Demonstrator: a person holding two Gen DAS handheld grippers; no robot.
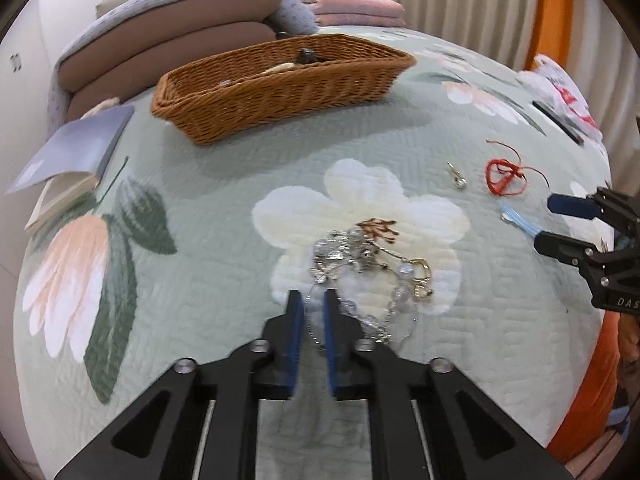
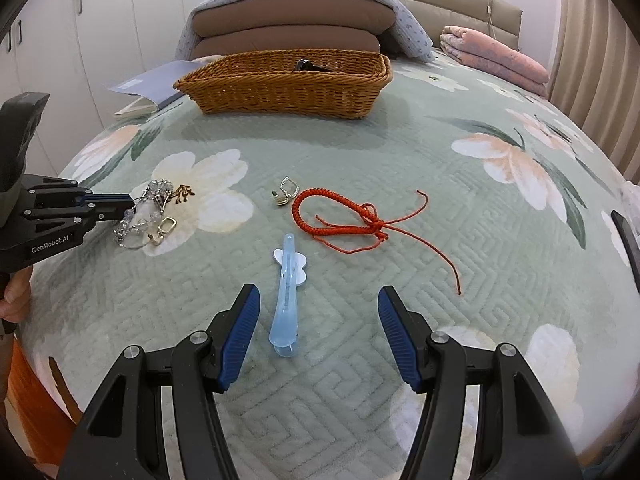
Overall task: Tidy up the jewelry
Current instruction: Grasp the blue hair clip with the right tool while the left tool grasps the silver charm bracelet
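A tangle of silver and crystal bracelets (image 1: 360,264) (image 2: 148,212) with a gold earring (image 1: 422,276) lies on the quilt's white flower. My left gripper (image 1: 313,300) (image 2: 130,204) is shut on a thin silver hoop at the tangle's near edge. My right gripper (image 2: 318,290) (image 1: 545,221) stands open over the quilt. A pale blue hair clip (image 2: 286,292) lies between its fingers, nearer the left one, untouched. Beyond it are a red cord bracelet (image 2: 340,216) (image 1: 504,176) and a silver earring (image 2: 286,192) (image 1: 458,178). The wicker basket (image 2: 280,92) (image 1: 280,92) stands at the back.
A dark item (image 2: 306,65) lies in the basket. An open book (image 1: 76,148) sits left of it, with stacked pillows (image 2: 288,28) behind and a folded pink blanket (image 2: 496,56) at the back right. A plastic bag (image 1: 560,92) lies near the bed's right edge.
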